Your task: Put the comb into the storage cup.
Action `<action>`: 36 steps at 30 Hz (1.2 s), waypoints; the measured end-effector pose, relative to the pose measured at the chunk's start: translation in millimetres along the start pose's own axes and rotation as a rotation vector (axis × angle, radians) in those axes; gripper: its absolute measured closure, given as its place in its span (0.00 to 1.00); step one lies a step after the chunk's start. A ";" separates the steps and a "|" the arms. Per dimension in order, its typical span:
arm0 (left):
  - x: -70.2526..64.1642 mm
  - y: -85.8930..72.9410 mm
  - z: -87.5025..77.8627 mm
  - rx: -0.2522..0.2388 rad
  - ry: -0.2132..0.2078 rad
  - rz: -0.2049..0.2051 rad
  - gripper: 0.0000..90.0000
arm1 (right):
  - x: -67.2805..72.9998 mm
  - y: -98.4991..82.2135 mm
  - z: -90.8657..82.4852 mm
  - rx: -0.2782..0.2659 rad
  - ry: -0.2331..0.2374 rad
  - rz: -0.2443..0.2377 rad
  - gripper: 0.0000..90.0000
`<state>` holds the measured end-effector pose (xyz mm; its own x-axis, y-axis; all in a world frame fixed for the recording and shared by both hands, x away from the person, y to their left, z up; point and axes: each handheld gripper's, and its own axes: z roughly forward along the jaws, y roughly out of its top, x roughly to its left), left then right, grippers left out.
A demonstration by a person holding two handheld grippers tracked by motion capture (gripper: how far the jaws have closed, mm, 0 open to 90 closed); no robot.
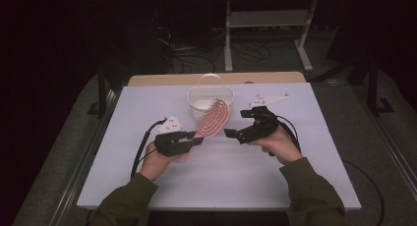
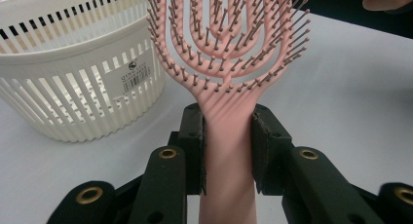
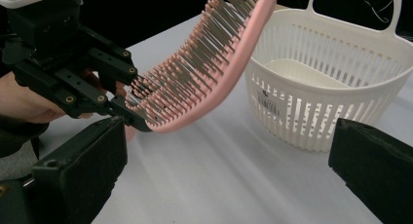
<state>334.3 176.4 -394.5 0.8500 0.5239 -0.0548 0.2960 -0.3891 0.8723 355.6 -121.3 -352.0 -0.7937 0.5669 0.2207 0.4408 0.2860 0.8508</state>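
Pink hairbrush [image 2: 229, 63] clamped by handle in left gripper [image 2: 228, 136], head raised just beside white basket [image 2: 73, 87]. Right gripper [image 3: 229, 160] wide open, empty, near. Carry step under way; next, probably, lowering brush into basket, then release.

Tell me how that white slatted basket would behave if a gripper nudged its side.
The white slatted basket looks like thin plastic and holds nothing that I can see, so it is probably light and would slide on the smooth table. Its tall handle might let it tip. The slats may flex slightly.
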 end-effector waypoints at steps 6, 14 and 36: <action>-2.1 -0.3 1.3 -0.004 0.005 0.004 0.78 | 0.4 4.3 3.9 -0.009 0.008 -0.001 0.00; -4.5 -1.0 4.3 0.002 -0.004 0.007 0.78 | -0.2 8.3 9.0 -0.017 0.019 0.002 0.00; -14.9 -1.7 10.0 0.001 -0.020 0.040 0.78 | 3.2 10.6 24.5 -0.014 0.028 0.023 0.01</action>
<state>325.5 161.6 -400.1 0.8697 0.4928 -0.0290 0.2615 -0.4100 0.8738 368.1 -97.5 -354.0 -0.7946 0.5517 0.2534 0.4535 0.2618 0.8519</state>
